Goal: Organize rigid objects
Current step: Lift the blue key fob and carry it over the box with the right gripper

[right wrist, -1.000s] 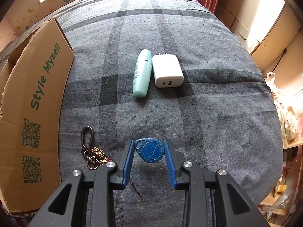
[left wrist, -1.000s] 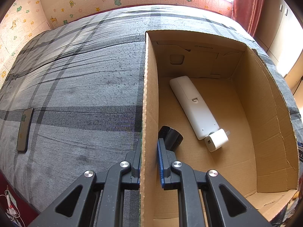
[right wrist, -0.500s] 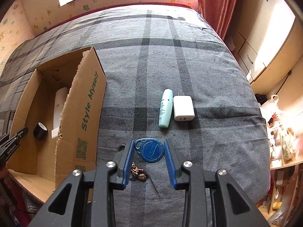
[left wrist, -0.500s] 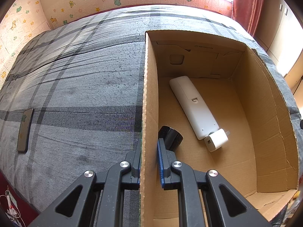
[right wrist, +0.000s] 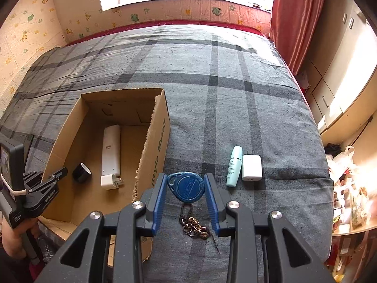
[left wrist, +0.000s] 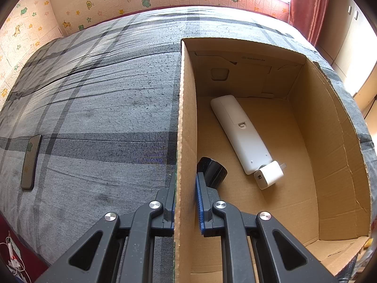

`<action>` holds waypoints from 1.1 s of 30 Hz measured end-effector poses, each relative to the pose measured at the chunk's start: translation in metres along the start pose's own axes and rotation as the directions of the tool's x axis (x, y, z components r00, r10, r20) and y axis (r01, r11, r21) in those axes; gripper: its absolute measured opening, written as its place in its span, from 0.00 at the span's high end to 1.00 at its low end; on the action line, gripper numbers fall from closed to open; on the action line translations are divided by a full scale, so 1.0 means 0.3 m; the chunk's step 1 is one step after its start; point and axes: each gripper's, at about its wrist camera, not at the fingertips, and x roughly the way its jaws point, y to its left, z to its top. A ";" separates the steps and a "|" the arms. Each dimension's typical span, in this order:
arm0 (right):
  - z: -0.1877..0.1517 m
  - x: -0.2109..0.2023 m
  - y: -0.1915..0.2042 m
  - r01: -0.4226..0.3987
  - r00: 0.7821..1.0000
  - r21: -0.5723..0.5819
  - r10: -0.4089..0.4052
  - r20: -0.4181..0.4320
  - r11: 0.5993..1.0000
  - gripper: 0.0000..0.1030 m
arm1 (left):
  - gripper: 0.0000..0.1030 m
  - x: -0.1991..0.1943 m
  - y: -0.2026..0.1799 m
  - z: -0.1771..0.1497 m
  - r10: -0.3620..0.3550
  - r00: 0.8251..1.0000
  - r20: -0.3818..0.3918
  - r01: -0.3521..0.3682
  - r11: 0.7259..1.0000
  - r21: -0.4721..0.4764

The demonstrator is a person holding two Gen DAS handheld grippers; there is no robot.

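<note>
My right hand-held gripper [right wrist: 185, 191] pinches the blue key fob [right wrist: 186, 186], seemingly lifted above the bed [right wrist: 235, 99]; my left hand-held gripper [left wrist: 186, 195] clamps the cardboard box [left wrist: 186, 129] wall.

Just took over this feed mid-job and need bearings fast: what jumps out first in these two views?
The blue key fob stands out, pinched between the right gripper pads, its keyring dangling over the grey plaid bed. To its left sits the open cardboard box, whose side wall the left gripper clamps; inside lie a white remote, a small plug and a black tape roll. A teal bottle and white charger wait on the bed to the right.
</note>
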 end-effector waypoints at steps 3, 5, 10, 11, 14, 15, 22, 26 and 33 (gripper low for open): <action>0.016 -0.005 0.053 -0.013 1.000 -0.042 0.013 0.008 0.999 0.67 | 0.87 0.000 0.000 0.000 0.000 1.000 0.000 0.000 1.000 0.000; 0.026 -0.009 0.090 -0.027 1.000 -0.065 0.028 0.012 0.998 0.67 | 0.87 0.000 0.000 0.000 0.000 1.000 0.000 0.000 1.000 0.000; 0.046 -0.008 0.176 -0.061 0.998 -0.114 0.063 0.014 0.992 0.67 | 0.86 0.000 0.001 0.002 0.000 1.000 0.000 0.000 1.000 0.000; 0.047 -0.006 0.196 -0.063 0.998 -0.125 0.066 0.014 0.990 0.67 | 0.86 0.000 0.002 0.002 0.000 1.000 0.000 0.000 1.000 0.000; 0.047 0.003 0.255 -0.085 0.996 -0.157 0.087 0.007 0.984 0.67 | 0.87 0.001 0.003 0.003 -0.001 1.000 -0.001 0.001 1.000 -0.002; 0.046 0.010 0.274 -0.090 0.996 -0.167 0.092 0.002 0.982 0.67 | 0.87 0.001 0.003 0.004 -0.002 1.000 -0.001 0.002 1.000 -0.003; 0.027 0.096 0.381 -0.122 0.992 -0.226 0.113 -0.053 0.967 0.67 | 0.86 0.002 0.002 0.003 -0.001 1.000 0.000 0.001 1.000 0.000; 0.019 0.150 0.406 -0.134 0.989 -0.224 0.118 -0.086 0.965 0.67 | 0.86 0.003 0.001 0.003 -0.002 1.000 0.000 0.002 1.000 -0.002; -0.012 0.263 0.431 -0.157 0.978 -0.212 0.122 -0.169 0.965 0.67 | 0.86 0.003 0.002 0.002 -0.003 1.000 0.001 0.003 1.000 -0.002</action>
